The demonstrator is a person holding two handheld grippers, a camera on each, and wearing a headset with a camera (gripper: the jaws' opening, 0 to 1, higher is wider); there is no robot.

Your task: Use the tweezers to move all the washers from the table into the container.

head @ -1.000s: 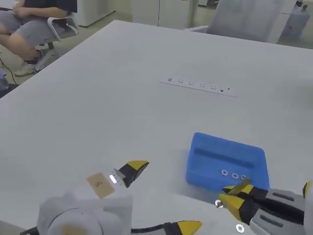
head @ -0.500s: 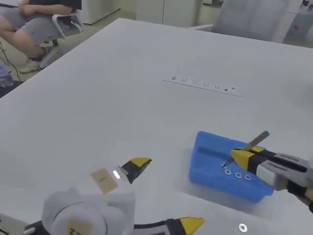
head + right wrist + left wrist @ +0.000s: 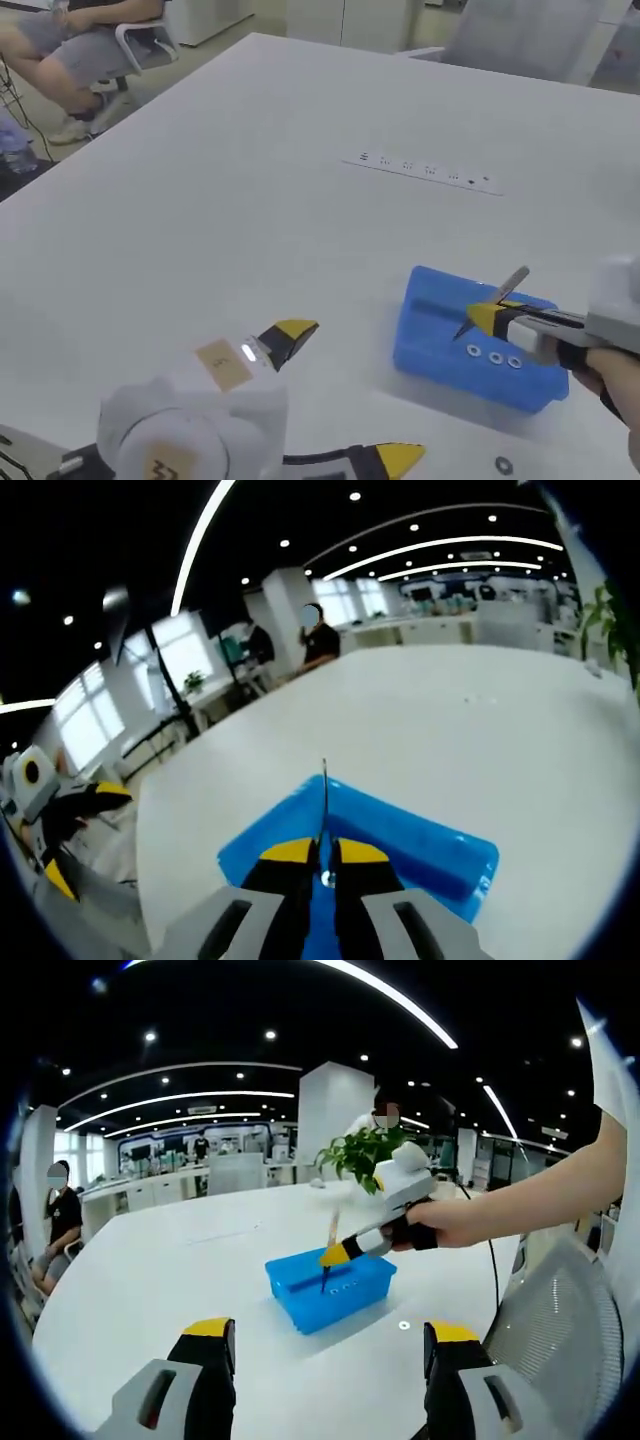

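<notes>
The right gripper (image 3: 488,319) is clamped narrow on the tweezers (image 3: 512,281), its yellow jaws pressed together around the shaft. It is held level above the blue container (image 3: 480,378), and the person's hand (image 3: 612,372) grips it from the right edge of the head view. The tweezers slant, with the upper end rising past the jaws and the tip pointing down into the tray's near half. Whether the tip holds a washer is too small to tell. Three washers (image 3: 495,356) lie in a row on the container floor, just beside the tip. One more washer (image 3: 503,465) lies on the table (image 3: 250,200) in front of the container, apart from it.

The left gripper (image 3: 347,396) hangs low at the near edge with its jaws spread wide and nothing between them. Its own view looks across the table at the container (image 3: 312,1305), the right gripper and the stray washer (image 3: 403,1326).

A second ago the right gripper was down at table level in front of the container, its tip at a washer there. It has since risen and moved over the tray, and that spot is now bare.
</notes>
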